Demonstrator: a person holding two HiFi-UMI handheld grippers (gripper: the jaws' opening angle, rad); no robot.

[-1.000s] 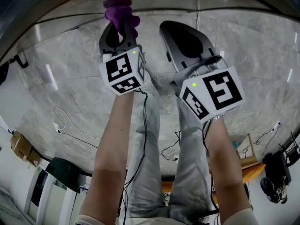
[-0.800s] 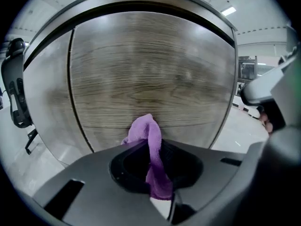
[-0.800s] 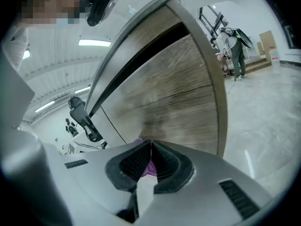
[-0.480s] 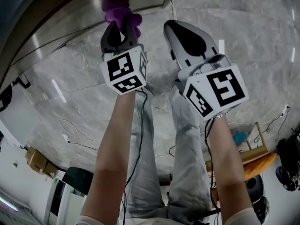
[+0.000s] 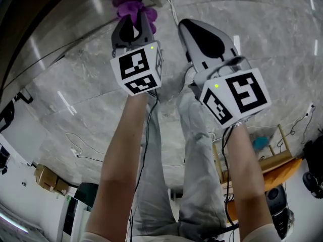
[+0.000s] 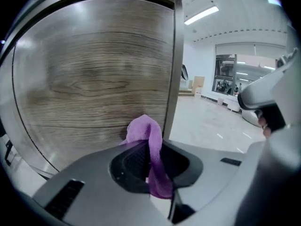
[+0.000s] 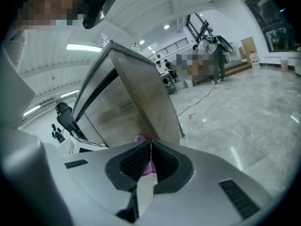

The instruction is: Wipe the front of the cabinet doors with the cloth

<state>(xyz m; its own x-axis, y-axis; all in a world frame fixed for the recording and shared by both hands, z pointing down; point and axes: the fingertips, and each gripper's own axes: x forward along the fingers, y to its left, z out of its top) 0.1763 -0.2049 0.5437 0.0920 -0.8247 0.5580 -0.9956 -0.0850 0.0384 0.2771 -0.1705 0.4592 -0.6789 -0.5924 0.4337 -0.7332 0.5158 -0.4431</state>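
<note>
A person stands over a pale stone floor [image 5: 75,110] and holds a gripper in each hand, both reaching towards a wood-grain cabinet door [image 6: 89,74].

The left gripper [image 5: 134,21] pinches a small purple cloth [image 6: 151,138] between its jaws. The bunched end of the cloth pokes out past the jaw tips and meets the door face, close to the door's upright right edge. Whether it presses firmly or only brushes cannot be told.

The right gripper [image 5: 187,28] sits just beside the left one, with its jaws pressed together on nothing. The purple glimpsed beyond them is the same cloth.

The cloth looks soft, light and limp, and likely to fold and bunch, not slide flat. A grip near its middle, as here, leaves a padded wad ahead of the jaws to do the rubbing. A wider fold would probably cover more of the door.

The cloth's long axis runs along the jaws. The rounded fold points at the door, and a loose tail trails back through the jaw opening.
</note>
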